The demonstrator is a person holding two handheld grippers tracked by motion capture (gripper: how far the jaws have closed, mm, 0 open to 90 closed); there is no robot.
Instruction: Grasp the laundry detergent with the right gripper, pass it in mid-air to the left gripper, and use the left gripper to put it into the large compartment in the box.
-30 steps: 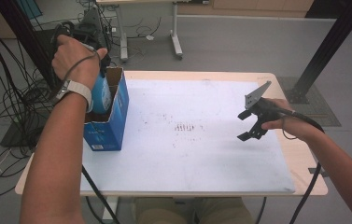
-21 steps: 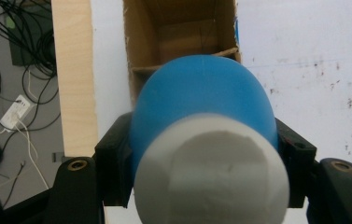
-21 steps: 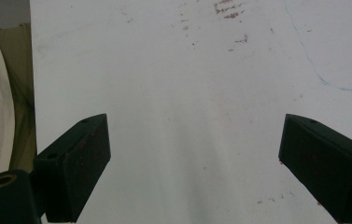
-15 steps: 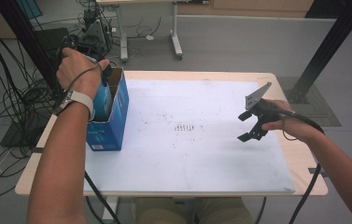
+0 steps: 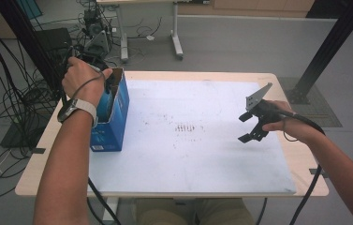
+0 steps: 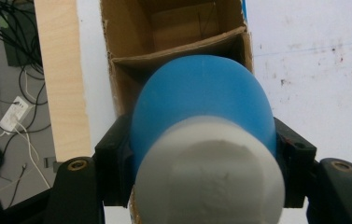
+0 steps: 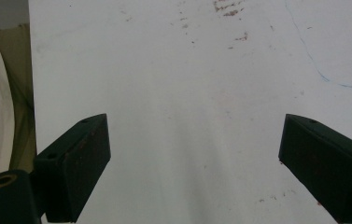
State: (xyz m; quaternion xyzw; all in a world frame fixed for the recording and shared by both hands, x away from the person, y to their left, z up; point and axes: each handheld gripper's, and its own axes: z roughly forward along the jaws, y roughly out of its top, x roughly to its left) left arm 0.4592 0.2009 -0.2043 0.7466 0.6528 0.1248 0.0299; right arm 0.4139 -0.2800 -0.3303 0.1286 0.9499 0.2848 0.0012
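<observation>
The blue bottle (image 6: 201, 107), clamped by the left gripper (image 6: 201, 154), should be lowered straight into the box (image 5: 118, 110), seemingly between dividers; right gripper (image 7: 192, 163) fingers are held apart, empty.

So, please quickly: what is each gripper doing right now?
Left gripper: jaws closed on the blue bottle, over the open blue box.
Right gripper: jaws open, holding nothing, above the white mat.

A white sheet (image 5: 202, 154) covers the wooden table (image 5: 300, 164) — black cables (image 5: 5, 93) crowd the grey floor (image 5: 239, 47).
</observation>
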